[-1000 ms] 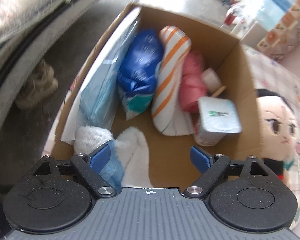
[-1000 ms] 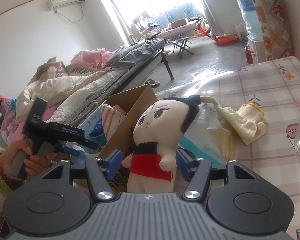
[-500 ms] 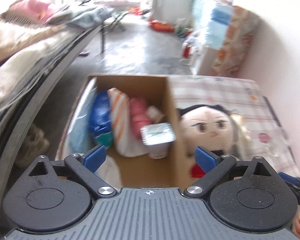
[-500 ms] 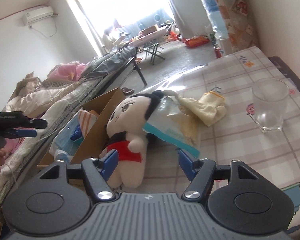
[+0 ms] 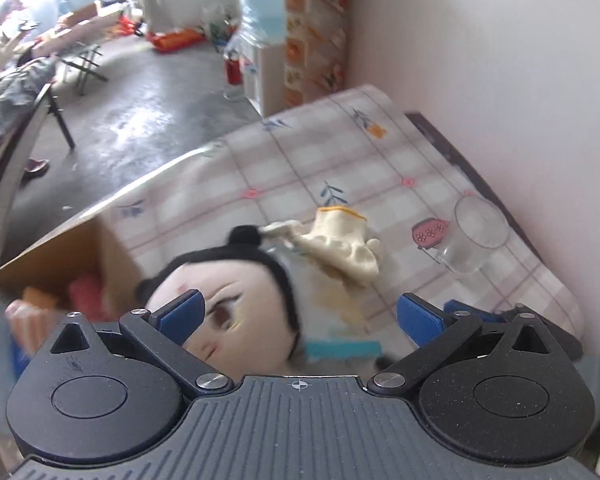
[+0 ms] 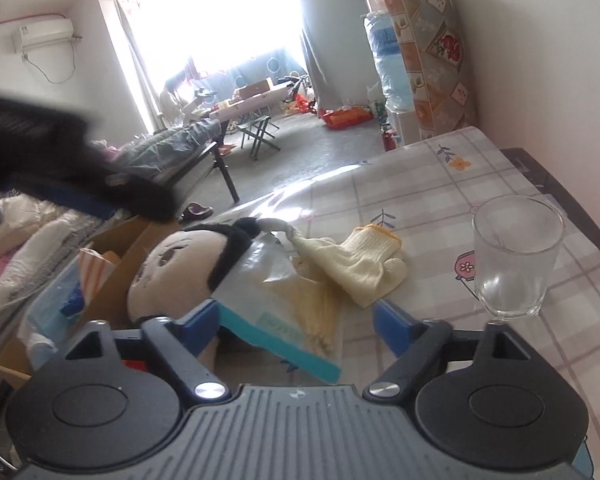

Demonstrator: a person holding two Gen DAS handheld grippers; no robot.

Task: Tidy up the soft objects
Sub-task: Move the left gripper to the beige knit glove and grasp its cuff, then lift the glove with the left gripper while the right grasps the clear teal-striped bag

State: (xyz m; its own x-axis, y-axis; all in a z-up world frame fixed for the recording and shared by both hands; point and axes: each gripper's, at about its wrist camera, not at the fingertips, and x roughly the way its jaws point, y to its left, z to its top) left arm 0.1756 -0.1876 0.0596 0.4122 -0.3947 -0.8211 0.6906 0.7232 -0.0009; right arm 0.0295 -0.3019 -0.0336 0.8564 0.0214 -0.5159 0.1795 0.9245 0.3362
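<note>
Several soft things sat packed in the box (image 6: 128,248) — doll (image 6: 172,268), glove (image 6: 364,268) and packet (image 6: 276,312) remained on the tablecloth (image 6: 440,200); both grippers (image 5: 298,316) (image 6: 296,324) gaped, empty.

Daylight is pouring through the window (image 6: 220,28), blowing it out white and glaring off the floor (image 5: 140,120). Fisheye curvature is bending the edges; the doll (image 5: 236,312) and left gripper (image 6: 60,168) are smearing with blur.
</note>
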